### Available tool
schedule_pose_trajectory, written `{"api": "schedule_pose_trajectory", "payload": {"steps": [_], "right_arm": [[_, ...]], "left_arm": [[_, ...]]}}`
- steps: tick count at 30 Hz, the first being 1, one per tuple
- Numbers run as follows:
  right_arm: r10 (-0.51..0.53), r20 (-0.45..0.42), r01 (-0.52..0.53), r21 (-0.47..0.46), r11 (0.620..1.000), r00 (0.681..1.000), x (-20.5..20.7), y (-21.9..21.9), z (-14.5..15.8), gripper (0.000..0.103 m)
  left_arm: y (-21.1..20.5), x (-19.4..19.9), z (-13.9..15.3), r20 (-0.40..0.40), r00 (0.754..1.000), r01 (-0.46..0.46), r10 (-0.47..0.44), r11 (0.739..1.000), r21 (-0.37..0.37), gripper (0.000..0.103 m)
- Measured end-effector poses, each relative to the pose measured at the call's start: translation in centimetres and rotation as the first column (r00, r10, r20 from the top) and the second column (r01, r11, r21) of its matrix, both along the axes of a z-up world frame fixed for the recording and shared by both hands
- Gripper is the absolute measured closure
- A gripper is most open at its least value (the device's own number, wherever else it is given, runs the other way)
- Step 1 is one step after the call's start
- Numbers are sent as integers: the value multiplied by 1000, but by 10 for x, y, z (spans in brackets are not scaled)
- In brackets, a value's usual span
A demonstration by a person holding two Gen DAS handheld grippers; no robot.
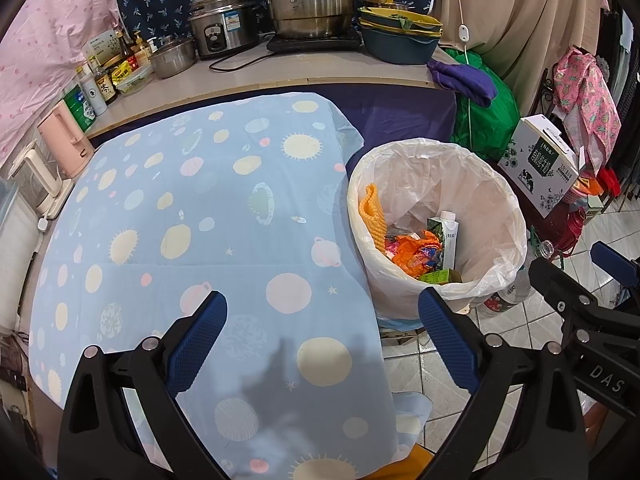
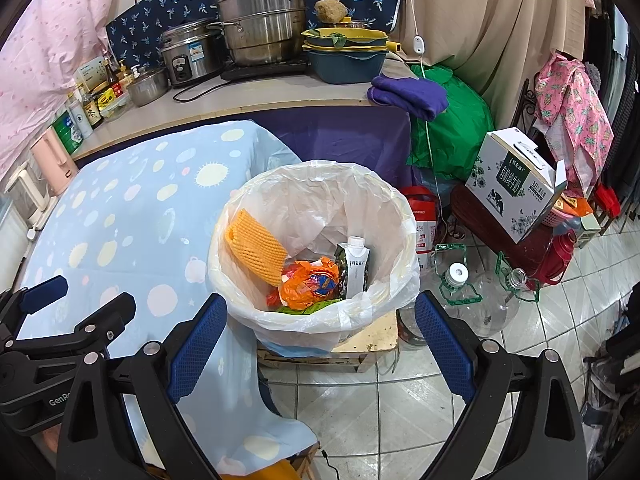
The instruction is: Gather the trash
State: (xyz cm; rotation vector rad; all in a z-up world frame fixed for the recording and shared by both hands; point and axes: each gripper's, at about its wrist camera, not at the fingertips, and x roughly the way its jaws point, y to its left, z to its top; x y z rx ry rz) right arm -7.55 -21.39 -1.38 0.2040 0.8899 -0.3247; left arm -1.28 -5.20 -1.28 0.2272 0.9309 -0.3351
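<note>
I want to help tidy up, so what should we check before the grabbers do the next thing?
1. Left gripper empty and open: ok.
2. Right gripper empty and open: ok.
3. Trash bin upright with its liner folded over the rim: ok.
4. Room left in the bin above the foam net, orange wrapper and milk carton: ok.
5. No trash left on the blue tablecloth: ok as far as the views show.
6. Whether the clear bottles on the floor count as trash: cannot tell.

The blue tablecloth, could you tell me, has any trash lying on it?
No, the blue tablecloth shows only its printed pattern; the trash sits in the lined bin.
</note>
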Motion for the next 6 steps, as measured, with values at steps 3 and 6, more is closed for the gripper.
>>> {"api": "schedule_pose_trajectory", "payload": {"steps": [3,6], "right_arm": [[0,0,0,1,1000,1000,0,0,1,12],[0,-1,0,0,1000,1000,0,0,1,12]], "left_arm": [[-1,-1,0,5,1000,-6,6,1000,2,11],[-2,0,-1,2,1000,-4,4,1000,2,11]]}}
